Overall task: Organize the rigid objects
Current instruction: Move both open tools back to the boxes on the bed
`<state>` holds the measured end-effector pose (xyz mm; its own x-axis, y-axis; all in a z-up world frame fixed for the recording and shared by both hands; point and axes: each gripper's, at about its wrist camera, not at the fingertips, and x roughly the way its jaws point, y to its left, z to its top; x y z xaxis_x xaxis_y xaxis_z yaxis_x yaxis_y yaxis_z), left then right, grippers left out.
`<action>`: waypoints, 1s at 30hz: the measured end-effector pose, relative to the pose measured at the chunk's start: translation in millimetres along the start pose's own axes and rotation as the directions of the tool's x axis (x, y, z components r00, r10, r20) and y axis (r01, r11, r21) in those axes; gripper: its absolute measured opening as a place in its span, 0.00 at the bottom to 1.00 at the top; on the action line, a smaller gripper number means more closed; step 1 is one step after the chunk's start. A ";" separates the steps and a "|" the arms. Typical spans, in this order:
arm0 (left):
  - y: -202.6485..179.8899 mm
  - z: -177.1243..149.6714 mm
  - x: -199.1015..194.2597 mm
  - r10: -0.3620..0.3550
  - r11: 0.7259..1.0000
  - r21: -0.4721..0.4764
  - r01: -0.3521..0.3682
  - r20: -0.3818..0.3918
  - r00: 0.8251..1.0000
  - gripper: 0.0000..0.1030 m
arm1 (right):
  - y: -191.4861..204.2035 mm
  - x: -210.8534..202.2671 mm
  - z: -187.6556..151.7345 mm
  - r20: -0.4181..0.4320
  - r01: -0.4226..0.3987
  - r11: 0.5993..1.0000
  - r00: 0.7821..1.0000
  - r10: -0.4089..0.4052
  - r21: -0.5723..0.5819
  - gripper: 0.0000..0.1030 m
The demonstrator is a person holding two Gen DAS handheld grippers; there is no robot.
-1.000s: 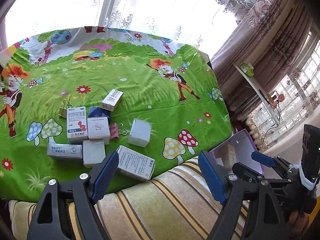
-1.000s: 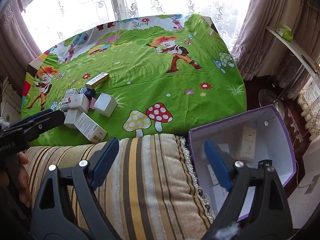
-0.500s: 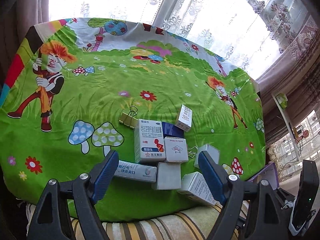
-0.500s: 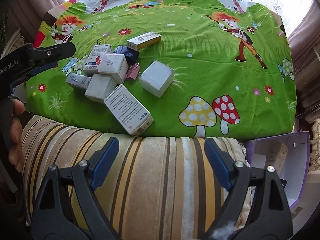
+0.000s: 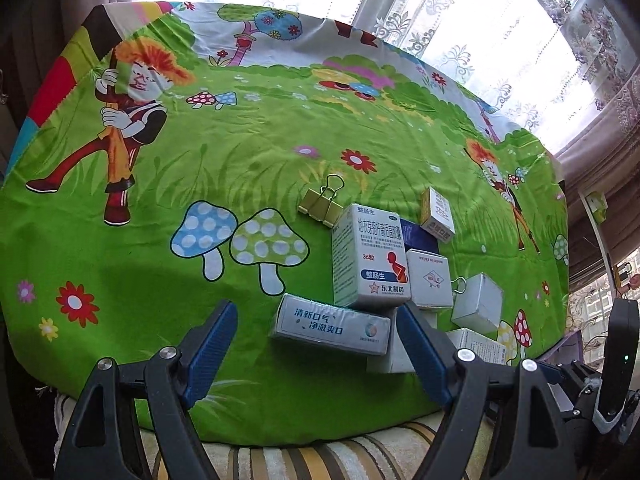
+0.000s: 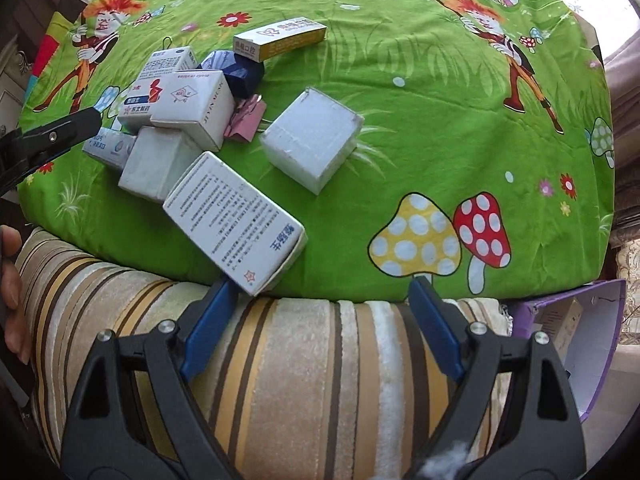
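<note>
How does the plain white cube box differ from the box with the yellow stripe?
The cube box is blank and white; the striped box carries print and a yellow band. The cube box is squat with near-equal sides; the striped box is long and slim. The cube box lies nearer the pink clip; the striped box lies farther back. Both rest on the green cloth.

Green cartoon-print cloth (image 5: pixel 248 152), white boxes (image 6: pixel 310 144)

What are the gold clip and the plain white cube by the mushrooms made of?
Gold clip: looks like painted sheet metal with wire loop handles, slight sheen. White cube: probably matte cardboard; crisp folded edges, a scuffed corner, no print. Could be foam; not certain.
</note>
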<state>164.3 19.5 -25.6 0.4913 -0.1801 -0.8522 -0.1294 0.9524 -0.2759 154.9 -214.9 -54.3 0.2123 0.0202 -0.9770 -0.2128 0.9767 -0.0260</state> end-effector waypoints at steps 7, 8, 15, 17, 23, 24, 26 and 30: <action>-1.8 -3.9 -0.7 0.058 0.997 0.041 -0.058 0.004 0.998 0.80 | -35.2 10.7 2.5 -0.011 0.003 0.995 1.000 -0.002 0.099 0.86; -4.5 -4.5 1.1 0.063 0.996 0.058 -0.063 -0.002 0.998 0.80 | -36.3 10.2 2.3 -0.008 0.001 0.995 1.000 0.000 0.102 0.86; -14.3 -7.3 13.6 0.079 0.989 0.128 -0.073 -0.043 0.996 0.80 | -33.5 -10.8 -3.5 0.078 -0.010 0.998 0.997 0.005 0.064 0.86; -17.5 -8.0 15.3 0.083 0.986 0.146 -0.075 -0.046 0.996 0.80 | -23.2 -12.4 -0.1 0.098 -0.010 0.999 0.995 0.005 0.048 0.86; -23.2 -8.8 20.8 0.071 0.982 0.179 -0.059 -0.062 0.996 0.82 | -11.6 -20.7 -0.8 0.138 -0.049 0.998 0.989 0.044 0.036 0.86; -23.0 -9.0 23.5 0.072 0.982 0.181 -0.058 -0.071 0.995 0.82 | -10.6 -22.1 -1.4 0.142 -0.063 0.997 0.988 0.057 0.040 0.86; -20.9 -8.3 24.8 0.064 0.984 0.172 -0.050 -0.076 0.995 0.84 | -5.3 -22.0 -1.2 0.152 -0.089 0.995 0.985 0.082 0.044 0.86; -14.3 -6.9 24.6 0.060 0.989 0.143 -0.048 -0.078 0.995 0.84 | 1.6 -24.0 -0.1 0.161 -0.095 0.995 0.983 0.089 0.031 0.86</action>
<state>172.2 -0.2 -45.7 0.4142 -0.1413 -0.8991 -0.0284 0.9854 -0.1680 149.4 -213.8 -30.9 0.3433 0.1411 -0.9286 -0.2028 0.9765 0.0734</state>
